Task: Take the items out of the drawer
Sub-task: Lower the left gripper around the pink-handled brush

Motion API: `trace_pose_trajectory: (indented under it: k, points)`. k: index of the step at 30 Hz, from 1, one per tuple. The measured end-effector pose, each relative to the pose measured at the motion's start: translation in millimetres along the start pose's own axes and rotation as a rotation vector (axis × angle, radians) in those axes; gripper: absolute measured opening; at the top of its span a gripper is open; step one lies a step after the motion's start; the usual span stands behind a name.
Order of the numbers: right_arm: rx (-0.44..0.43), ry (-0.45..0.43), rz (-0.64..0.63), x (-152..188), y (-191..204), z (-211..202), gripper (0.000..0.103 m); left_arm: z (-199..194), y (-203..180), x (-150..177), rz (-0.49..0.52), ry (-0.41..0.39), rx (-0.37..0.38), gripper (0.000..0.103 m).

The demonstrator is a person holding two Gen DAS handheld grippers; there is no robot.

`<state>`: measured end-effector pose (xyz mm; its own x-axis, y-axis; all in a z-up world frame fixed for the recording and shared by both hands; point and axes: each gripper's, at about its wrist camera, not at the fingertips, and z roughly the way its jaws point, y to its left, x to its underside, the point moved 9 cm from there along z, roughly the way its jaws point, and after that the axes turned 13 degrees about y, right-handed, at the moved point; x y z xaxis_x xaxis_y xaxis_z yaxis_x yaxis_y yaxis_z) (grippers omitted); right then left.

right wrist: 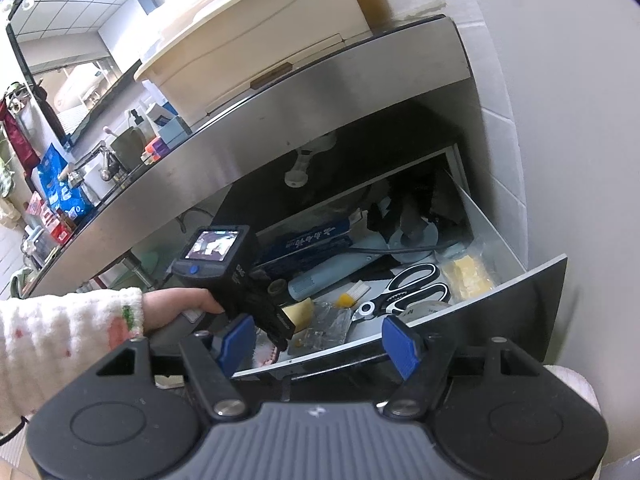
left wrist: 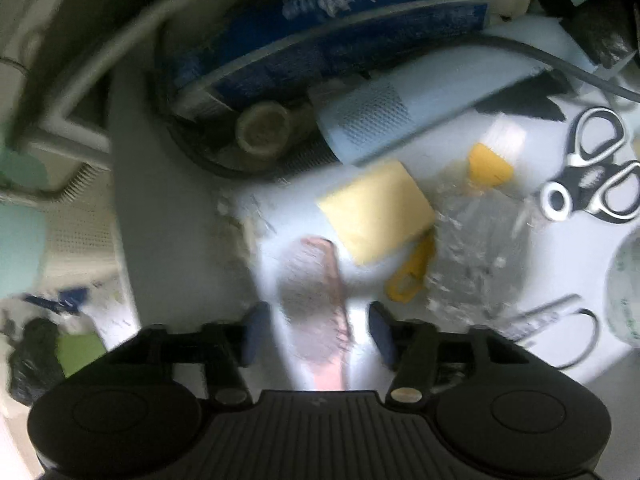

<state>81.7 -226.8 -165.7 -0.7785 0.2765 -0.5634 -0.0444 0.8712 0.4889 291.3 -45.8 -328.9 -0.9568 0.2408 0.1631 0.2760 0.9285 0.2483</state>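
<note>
The drawer (right wrist: 520, 280) under the steel counter stands pulled out and full of items. My left gripper (left wrist: 316, 334) is open inside it, its jaws on either side of a pink brush-like item (left wrist: 316, 280) lying on the drawer floor. Just beyond lie a yellow sponge (left wrist: 376, 216), a yellow tool (left wrist: 412, 276) and crumpled clear plastic (left wrist: 476, 248). My right gripper (right wrist: 318, 340) is open and empty, in front of the drawer's front edge. The right wrist view shows the left gripper's body (right wrist: 240, 280) reaching into the drawer's left side.
Black-and-white scissors (left wrist: 588, 168) (right wrist: 412, 288), a light blue cylinder (left wrist: 400, 116) (right wrist: 320, 280), a blue box (left wrist: 340, 32) and a black cable (left wrist: 560, 64) also lie in the drawer. A tape roll (left wrist: 624, 292) sits at the right. The steel counter edge (right wrist: 280, 120) overhangs the drawer.
</note>
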Motion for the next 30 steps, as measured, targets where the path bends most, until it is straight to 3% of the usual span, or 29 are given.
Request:
trace_pose_trajectory:
  k: [5,11,16,30]
  points:
    - [-0.001,0.002,0.007,1.5,-1.8,0.0,0.071,6.8,3.1,-2.3,-0.011,-0.011,-0.027,0.039]
    - [-0.005,0.001,0.017,1.4,-3.1,0.1,0.071,10.2,7.7,-3.8,-0.034,-0.011,0.0,0.04]
    - [-0.009,-0.002,0.012,2.0,-1.3,-0.4,0.071,4.9,9.9,-1.8,-0.051,-0.033,0.03,0.032]
    - [-0.008,0.012,-0.003,4.0,5.3,3.0,0.071,-38.5,33.8,11.4,-0.081,-0.098,0.118,0.031]
